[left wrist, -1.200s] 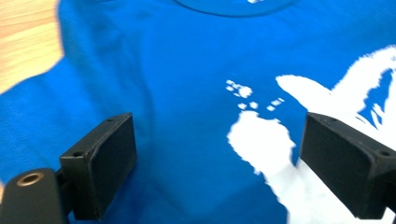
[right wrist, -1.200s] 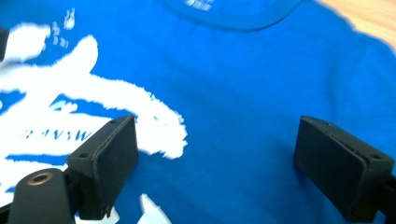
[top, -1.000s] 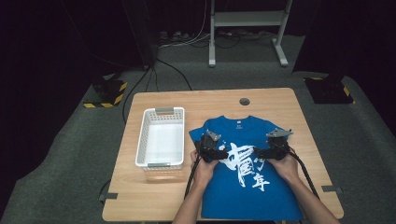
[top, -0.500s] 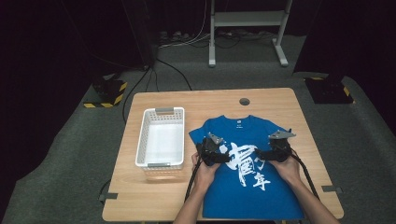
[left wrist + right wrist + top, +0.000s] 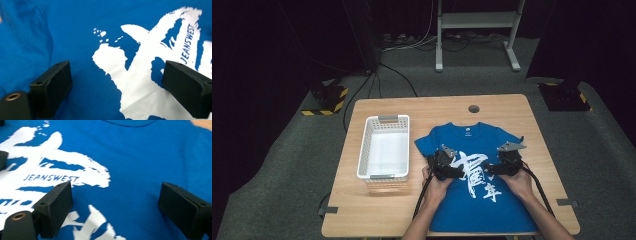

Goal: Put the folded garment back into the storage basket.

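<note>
A blue T-shirt (image 5: 477, 200) with a white brush-stroke print lies flat on the wooden table (image 5: 432, 107), collar toward the far edge. My left gripper (image 5: 460, 172) hovers over the shirt's chest at the left of the print, pointing right. My right gripper (image 5: 488, 169) hovers over the chest at the right of the print, pointing left. Seen up close, the left gripper (image 5: 117, 82) stands open over the shirt's print (image 5: 147, 65) with nothing between its jaws. In its own view the right gripper (image 5: 115, 207) is open just above the blue cloth (image 5: 140, 162), gripping nothing.
A white slatted basket (image 5: 384, 147) stands on the table left of the shirt, with nothing in it. A round cable hole (image 5: 473, 108) sits near the far edge. Tape tabs (image 5: 564, 202) mark the table's front corners. Dark floor surrounds the table.
Both grippers have dropped lower and drawn inward toward the middle of the shirt's print. The shirt and basket have not moved.
</note>
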Available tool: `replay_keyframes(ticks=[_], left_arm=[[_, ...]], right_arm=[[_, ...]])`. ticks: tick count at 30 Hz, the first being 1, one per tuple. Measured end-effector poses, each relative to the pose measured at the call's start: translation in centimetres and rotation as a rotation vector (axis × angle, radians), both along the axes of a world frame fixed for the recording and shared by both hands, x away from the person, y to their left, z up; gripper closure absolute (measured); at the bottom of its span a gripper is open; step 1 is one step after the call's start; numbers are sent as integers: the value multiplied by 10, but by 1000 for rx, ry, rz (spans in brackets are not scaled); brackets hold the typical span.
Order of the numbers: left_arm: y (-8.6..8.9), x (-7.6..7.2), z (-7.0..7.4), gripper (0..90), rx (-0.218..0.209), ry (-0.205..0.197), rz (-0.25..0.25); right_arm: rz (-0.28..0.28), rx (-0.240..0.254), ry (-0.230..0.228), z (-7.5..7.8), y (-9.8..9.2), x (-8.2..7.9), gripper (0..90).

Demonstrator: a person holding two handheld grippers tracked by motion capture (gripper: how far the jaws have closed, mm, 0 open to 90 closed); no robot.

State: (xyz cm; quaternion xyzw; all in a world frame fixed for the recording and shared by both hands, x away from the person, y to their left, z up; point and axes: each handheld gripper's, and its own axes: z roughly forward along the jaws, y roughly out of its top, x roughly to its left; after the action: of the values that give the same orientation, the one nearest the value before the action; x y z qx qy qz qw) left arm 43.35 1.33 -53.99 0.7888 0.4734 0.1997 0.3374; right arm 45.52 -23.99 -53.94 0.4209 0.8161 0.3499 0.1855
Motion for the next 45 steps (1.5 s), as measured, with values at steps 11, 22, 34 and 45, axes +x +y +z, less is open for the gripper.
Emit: replay_keyframes(ticks=[11, 22, 34, 45], left_arm=[[-2, -2, 7, 91, -17, 11, -4], [-1, 2, 0, 87, -2, -1, -2], [0, -14, 0, 82, -1, 5, -1], [1, -14, 4, 86, -4, 15, 7]], right_arm=[[-20, 10, -23, 7, -4, -5, 136], [-6, 2, -3, 0, 1, -6, 122], [13, -17, -4, 1, 7, -17, 116], [2, 14, -17, 7, 6, -17, 139]])
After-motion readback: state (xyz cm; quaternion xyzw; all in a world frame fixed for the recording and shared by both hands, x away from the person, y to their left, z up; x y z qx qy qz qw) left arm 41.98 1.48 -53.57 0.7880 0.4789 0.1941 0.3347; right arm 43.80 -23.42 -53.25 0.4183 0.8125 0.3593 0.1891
